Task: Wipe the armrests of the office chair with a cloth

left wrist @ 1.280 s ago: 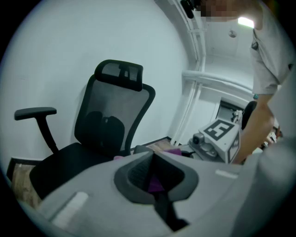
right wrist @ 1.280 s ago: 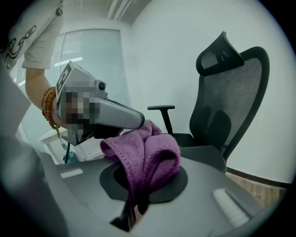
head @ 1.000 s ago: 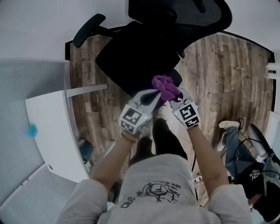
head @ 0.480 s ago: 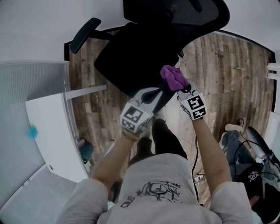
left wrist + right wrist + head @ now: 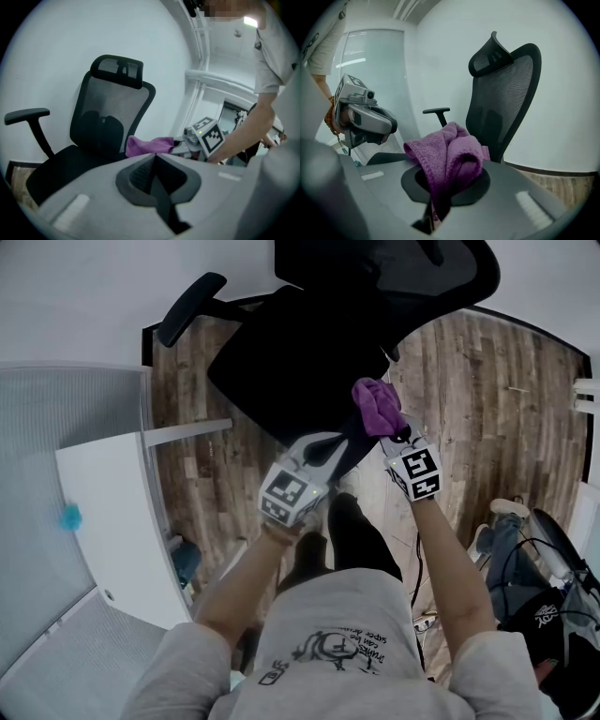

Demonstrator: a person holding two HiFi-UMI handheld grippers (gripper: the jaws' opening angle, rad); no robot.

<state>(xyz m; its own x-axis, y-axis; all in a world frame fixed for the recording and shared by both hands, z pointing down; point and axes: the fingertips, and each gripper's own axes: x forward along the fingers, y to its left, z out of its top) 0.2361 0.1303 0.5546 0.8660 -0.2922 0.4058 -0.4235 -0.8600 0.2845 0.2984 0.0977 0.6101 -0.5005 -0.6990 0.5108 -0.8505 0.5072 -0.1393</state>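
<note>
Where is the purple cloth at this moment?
The purple cloth sits just right of centre in the head view, clamped in the right gripper, at the right edge of the office chair seat, beside the left gripper.

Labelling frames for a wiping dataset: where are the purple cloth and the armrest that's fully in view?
purple cloth [image 5: 450, 150], right gripper view, middle of its bunched fold.
armrest [image 5: 27, 116], left gripper view, middle of its top pad.
</note>
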